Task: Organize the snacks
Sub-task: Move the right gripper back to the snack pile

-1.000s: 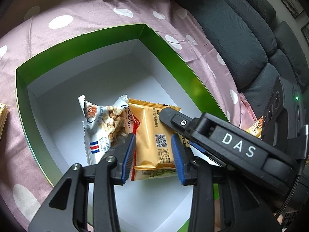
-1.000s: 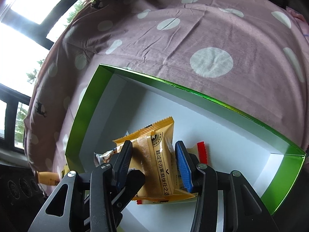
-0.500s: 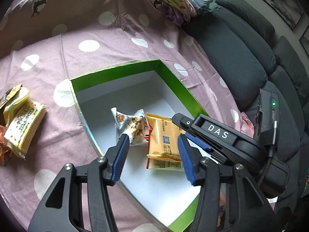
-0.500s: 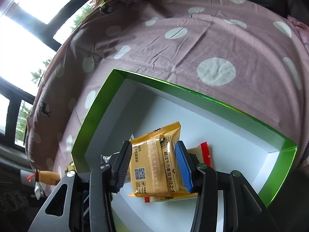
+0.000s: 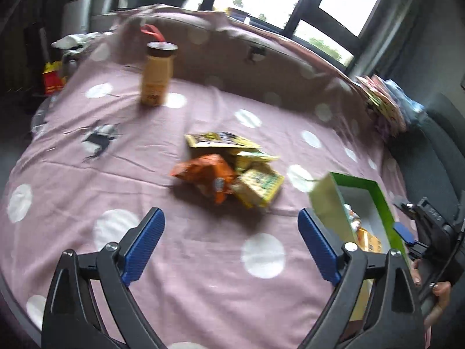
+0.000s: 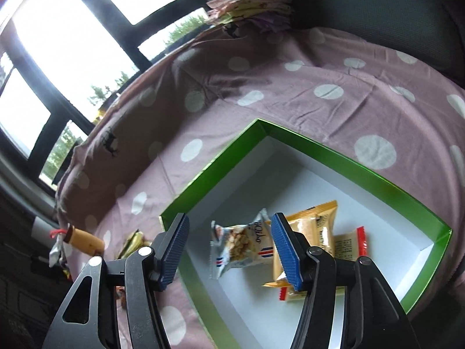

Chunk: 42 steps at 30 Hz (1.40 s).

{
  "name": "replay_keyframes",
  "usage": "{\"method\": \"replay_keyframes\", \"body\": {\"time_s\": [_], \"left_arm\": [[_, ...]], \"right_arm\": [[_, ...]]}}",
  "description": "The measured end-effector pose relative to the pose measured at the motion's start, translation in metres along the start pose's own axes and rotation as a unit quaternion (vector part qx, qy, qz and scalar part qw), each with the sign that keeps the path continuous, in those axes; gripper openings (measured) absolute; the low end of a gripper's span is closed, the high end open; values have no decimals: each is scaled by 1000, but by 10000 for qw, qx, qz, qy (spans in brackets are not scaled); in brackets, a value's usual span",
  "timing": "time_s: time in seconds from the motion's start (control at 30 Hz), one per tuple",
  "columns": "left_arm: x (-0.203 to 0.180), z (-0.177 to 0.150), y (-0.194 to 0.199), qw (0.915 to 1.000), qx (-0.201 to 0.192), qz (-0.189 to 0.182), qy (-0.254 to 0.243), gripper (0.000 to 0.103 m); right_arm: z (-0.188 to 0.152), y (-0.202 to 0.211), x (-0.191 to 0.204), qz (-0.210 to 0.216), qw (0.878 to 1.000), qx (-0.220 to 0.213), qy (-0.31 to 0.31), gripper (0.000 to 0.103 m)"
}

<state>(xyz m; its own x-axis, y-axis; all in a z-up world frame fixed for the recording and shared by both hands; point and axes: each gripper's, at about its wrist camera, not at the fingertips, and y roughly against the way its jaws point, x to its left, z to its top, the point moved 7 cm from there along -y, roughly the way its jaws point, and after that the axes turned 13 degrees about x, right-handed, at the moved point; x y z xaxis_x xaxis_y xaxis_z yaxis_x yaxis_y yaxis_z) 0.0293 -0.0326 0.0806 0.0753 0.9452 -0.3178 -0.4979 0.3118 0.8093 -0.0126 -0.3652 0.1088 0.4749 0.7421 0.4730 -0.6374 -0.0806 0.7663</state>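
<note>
A green box with a white inside (image 6: pixel 363 171) lies on the pink dotted cloth; it also shows at the right of the left wrist view (image 5: pixel 375 192). In it lie a silver nut packet (image 6: pixel 244 244), a yellow-orange packet (image 6: pixel 316 226) and a red-edged packet (image 6: pixel 351 244). A pile of loose snacks sits on the cloth: an orange packet (image 5: pixel 206 174) and yellow-green packets (image 5: pixel 258 183). My left gripper (image 5: pixel 229 244) is wide open and empty, short of the pile. My right gripper (image 6: pixel 229 253) is open and empty above the box.
A tan bottle with a dark cap (image 5: pixel 157 75) stands at the far left of the cloth. Folded fabrics (image 5: pixel 383 101) lie at the far right by a dark sofa (image 6: pixel 377 8). Windows are behind.
My left gripper swung away from the box toward the snack pile and opened wide. My right gripper opened, let go of the yellow-orange packet in the box, and drew back.
</note>
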Motion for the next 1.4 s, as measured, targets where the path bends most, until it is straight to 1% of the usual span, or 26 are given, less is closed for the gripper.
{"method": "replay_keyframes", "body": {"time_s": [0.03, 0.1, 0.17, 0.27, 0.37, 0.43, 0.47, 0.57, 0.6, 0.67, 0.77, 0.8, 0.87, 0.9, 0.97, 1.03, 1.13, 1.27, 1.4], "left_arm": [[13, 0, 2, 9997, -73, 172, 133, 96], [44, -2, -3, 9982, -83, 438, 412, 96], [65, -2, -10, 9966, -55, 519, 638, 96], [87, -1, -19, 9943, 27, 648, 850, 96], [103, -3, -25, 9923, 48, 705, 1021, 96], [112, -5, -29, 9897, 113, 867, 1132, 96], [113, -6, -30, 9898, 148, 876, 1116, 96], [115, -2, -27, 9913, 101, 807, 1032, 96], [117, 0, -26, 9909, 60, 839, 1048, 96], [124, 2, -23, 9895, -1, 919, 1112, 96], [131, 1, -24, 9893, 51, 853, 1183, 96], [133, 1, -24, 9892, 70, 758, 1252, 96], [133, 1, -24, 9891, 117, 506, 1375, 96], [132, 3, -24, 9893, 124, 370, 1406, 96], [128, 6, -23, 9897, 116, 164, 1416, 96], [125, 10, -22, 9905, 107, 157, 1364, 96], [122, 12, -21, 9916, 90, 255, 1262, 96], [121, 9, -22, 9924, 147, 209, 1205, 96], [127, 8, -21, 9908, 124, 198, 1330, 96]], "right_arm": [[-2, 0, 10, 60, 9999, -23, 130, 67], [-8, -2, 32, 184, 9987, -30, 473, 77], [-17, -10, 56, 309, 9957, 80, 868, 79], [-36, -31, 87, 470, 9893, 457, 1302, 79], [-56, -55, 110, 446, 9823, 851, 1609, 79], [-69, -71, 122, 265, 9767, 1101, 1821, 80], [-73, -79, 127, 115, 9740, 1200, 1916, 80], [-79, -97, 143, -451, 9676, 1313, 2108, 80], [-81, -102, 150, -577, 9641, 1351, 2211, 79], [-86, -113, 162, -691, 9579, 1450, 2380, 80], [-91, -133, 170, -824, 9545, 1705, 2304, 80], [-91, -141, 170, -882, 9542, 1794, 2224, 80], [-90, -156, 171, -1051, 9485, 1962, 2252, 80], [-87, -161, 169, -1185, 9468, 1984, 2241, 80], [-81, -168, 165, -1377, 9482, 1962, 2083, 80], [-79, -175, 160, -1344, 9491, 2048, 1981, 80], [-80, -183, 154, -1229, 9508, 2166, 1842, 80], [-80, -184, 151, -1142, 9507, 2245, 1810, 80], [-82, -184, 150, -1124, 9514, 2254, 1772, 79]]}}
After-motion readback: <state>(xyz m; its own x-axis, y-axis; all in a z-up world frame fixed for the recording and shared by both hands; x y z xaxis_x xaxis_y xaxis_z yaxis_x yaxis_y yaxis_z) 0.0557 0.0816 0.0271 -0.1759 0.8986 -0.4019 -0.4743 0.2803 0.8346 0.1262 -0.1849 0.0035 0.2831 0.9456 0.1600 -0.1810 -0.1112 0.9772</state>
